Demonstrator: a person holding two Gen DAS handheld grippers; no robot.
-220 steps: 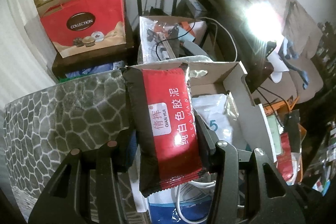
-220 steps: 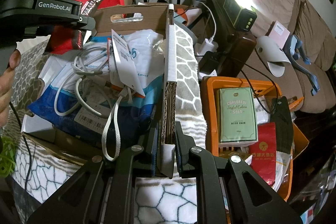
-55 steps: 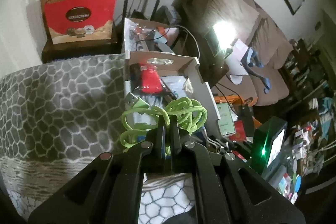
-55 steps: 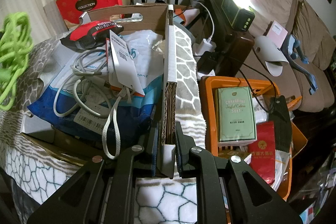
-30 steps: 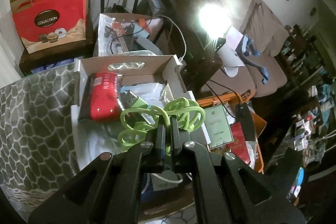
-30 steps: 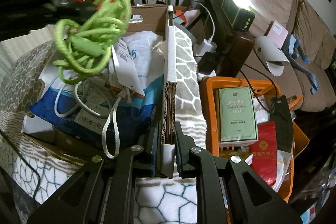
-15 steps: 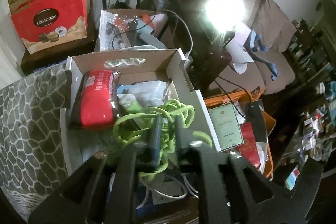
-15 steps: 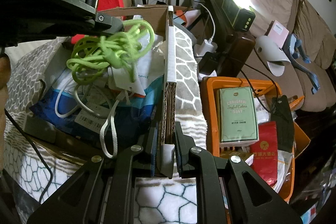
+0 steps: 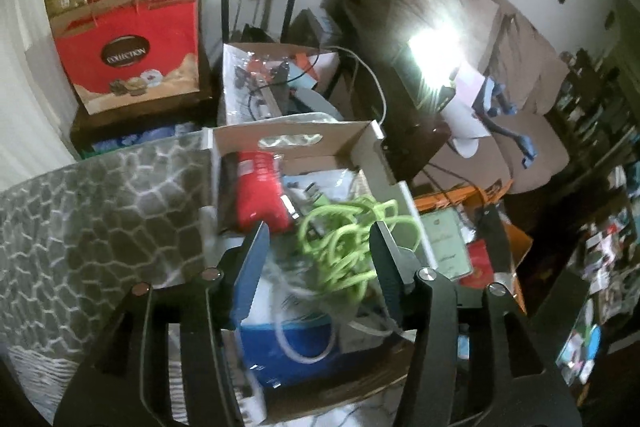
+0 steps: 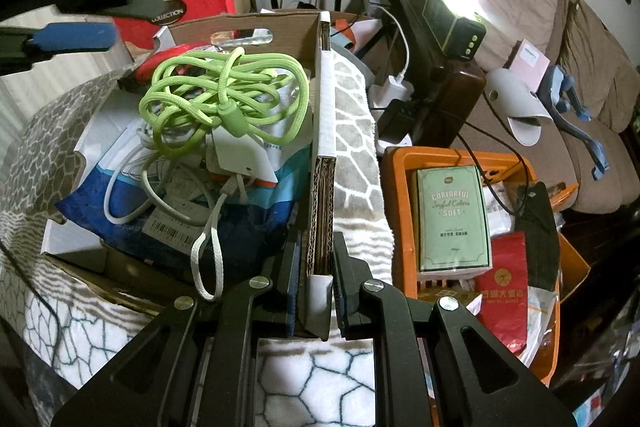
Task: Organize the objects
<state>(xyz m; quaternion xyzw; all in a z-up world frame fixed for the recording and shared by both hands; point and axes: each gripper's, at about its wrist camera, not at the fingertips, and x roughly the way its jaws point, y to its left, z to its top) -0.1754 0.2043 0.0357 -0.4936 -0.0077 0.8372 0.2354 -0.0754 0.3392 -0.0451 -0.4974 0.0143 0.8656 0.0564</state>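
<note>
Two grippers over cardboard box (image 10: 320, 99): left gripper (image 9: 320, 247), jaws opening, nothing pressed between, above green cable (image 10: 224, 99) lying coiled atop box contents, just ahead and below; right gripper (image 10: 316, 287) clamped on box wall, farther from cable.

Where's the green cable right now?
In the right wrist view the green cable lies in the cardboard box, atop the white cords, beside the red packet.

Left gripper (image 10: 76, 7) blurred, cut off at the edge; green cable (image 9: 348, 247) smeared (left-wrist view).
</note>
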